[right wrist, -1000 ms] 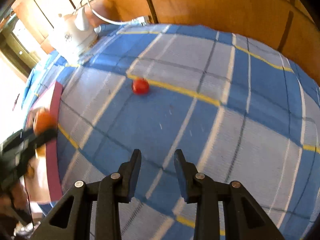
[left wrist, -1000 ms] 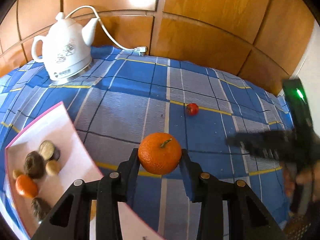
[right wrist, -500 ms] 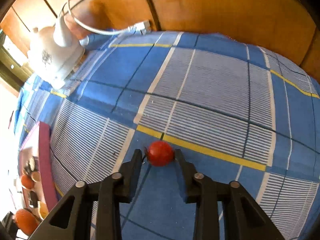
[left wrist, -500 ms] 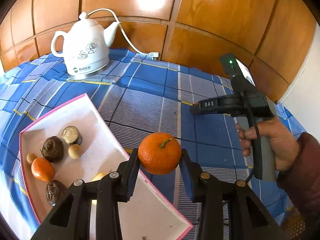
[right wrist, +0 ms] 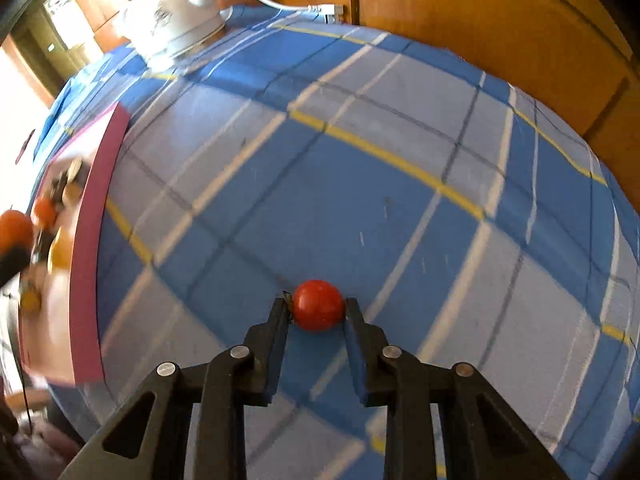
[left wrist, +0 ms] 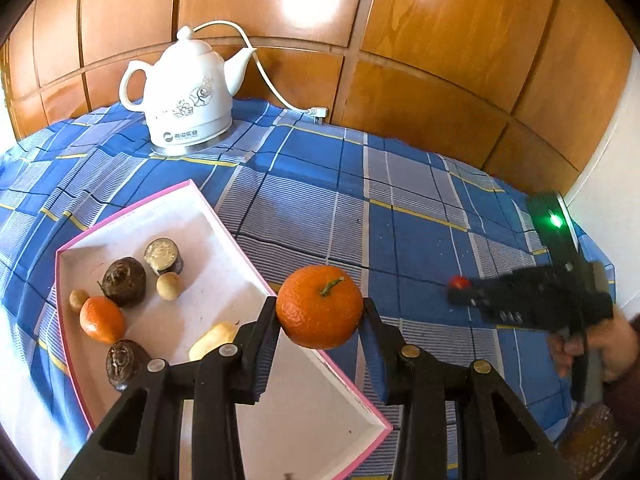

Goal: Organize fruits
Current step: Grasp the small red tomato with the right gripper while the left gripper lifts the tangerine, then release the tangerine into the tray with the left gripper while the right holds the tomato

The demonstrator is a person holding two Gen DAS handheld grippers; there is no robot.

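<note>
Blue plaid cloth covers the counter [left wrist: 420, 240], with brown wood panelling behind it. Nearest to me, my left tool [left wrist: 320, 312] is clamped on a tangerine [left wrist: 319, 306], both pads pressed to its sides, stem up, held over the near right rim of the pink-edged white tray [left wrist: 248, 248]. Below and left of it the tray holds a smaller orange fruit [left wrist: 101, 319], dark brown pieces, small tan ones and a yellowish piece (I cannot name those for certain). Off to the right, my right tool [right wrist: 318, 306] has narrowed onto a small red tomato [right wrist: 319, 305]; its jaws have just been closing and now touch the tomato on either side, down at the cloth. From the left camera that tool is a dark blur with my hand [left wrist: 600, 344] behind it. Farthest back, a white electric kettle [left wrist: 186, 92] stands on its base near the wall, its cord [left wrist: 272, 84] trailing right to a plug.
</note>
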